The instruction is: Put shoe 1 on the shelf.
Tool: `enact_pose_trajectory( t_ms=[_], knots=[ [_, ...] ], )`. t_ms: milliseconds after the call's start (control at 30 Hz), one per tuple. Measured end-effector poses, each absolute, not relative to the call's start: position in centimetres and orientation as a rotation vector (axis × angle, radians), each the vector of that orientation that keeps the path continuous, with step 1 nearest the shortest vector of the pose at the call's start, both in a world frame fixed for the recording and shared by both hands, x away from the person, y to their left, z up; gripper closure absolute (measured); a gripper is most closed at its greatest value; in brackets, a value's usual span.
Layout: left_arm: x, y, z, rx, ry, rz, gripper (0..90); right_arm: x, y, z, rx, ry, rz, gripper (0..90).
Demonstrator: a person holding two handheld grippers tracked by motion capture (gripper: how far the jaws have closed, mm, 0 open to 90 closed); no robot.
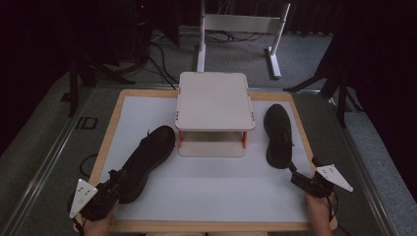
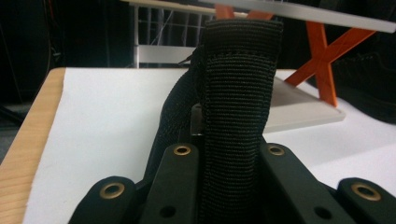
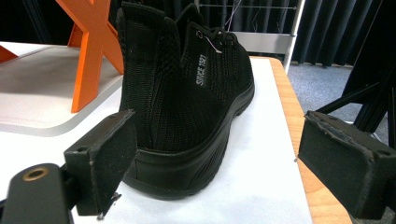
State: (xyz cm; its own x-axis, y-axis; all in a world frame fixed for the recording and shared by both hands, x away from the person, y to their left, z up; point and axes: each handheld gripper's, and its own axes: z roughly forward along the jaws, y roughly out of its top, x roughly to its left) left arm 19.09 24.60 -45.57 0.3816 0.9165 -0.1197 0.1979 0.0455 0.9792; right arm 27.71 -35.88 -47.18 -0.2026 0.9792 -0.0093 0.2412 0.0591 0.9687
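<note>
Woven black webbing, the heel pull-tab [image 2: 239, 107] of the left shoe [image 1: 145, 160], stands pinched between the jaws of the left tongs [image 1: 114, 181], which are pressed together on it. That shoe lies slanted on the white surface [image 1: 211, 191], toe toward the small two-tier rack [image 1: 215, 101] with orange struts. The right tongs [image 1: 295, 172] are spread wide, jaws clear on either side of the heel of the right shoe [image 3: 187, 107], touching nothing; that shoe lies just beside the rack's right side, heel toward the person.

To move the left shoe well, I would keep the pinch low on the tab, lift the heel only enough to free the sole, and swing the toe slowly, since a single tab lets the shoe twist. The right tongs should come forward squarely before closing on the heel collar.

Open room lies across the near middle of the surface. The wooden rim [image 1: 109, 132] runs close beside both shoes, and the rack's lower shelf sits near the left toe.
</note>
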Motion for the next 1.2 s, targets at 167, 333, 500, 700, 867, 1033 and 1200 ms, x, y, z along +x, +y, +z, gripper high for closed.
enact_pose_trajectory(
  t_ms=[167,333,500,700,867,1033,1200],
  knots=[
    [18.5,23.3,-44.9,1.446,1.060,0.739,83.5,27.7,-35.9,-47.2,1.263,1.563,1.205,11.2],
    [17.9,21.6,-44.5,1.461,1.042,0.739,83.5,27.7,-35.9,-47.2,1.261,1.566,1.200,11.2],
    [17.9,20.2,-44.5,1.474,1.022,0.709,83.5,27.7,-35.9,-47.2,1.260,1.570,1.205,11.2],
    [18.6,18.5,-44.5,1.479,1.007,0.668,83.4,27.8,-35.9,-47.2,1.258,1.573,1.200,11.2],
    [19.4,17.0,-44.2,1.486,1.007,0.668,83.4,27.8,-35.9,-47.2,1.258,1.574,1.199,11.2],
    [20.2,15.7,-44.1,1.494,1.014,0.657,83.3,27.8,-35.8,-47.2,1.253,1.575,1.199,11.2],
    [21.3,14.3,-44.5,1.475,1.027,0.642,83.4,27.7,-35.9,-47.2,1.251,1.573,1.204,11.2]
  ],
)
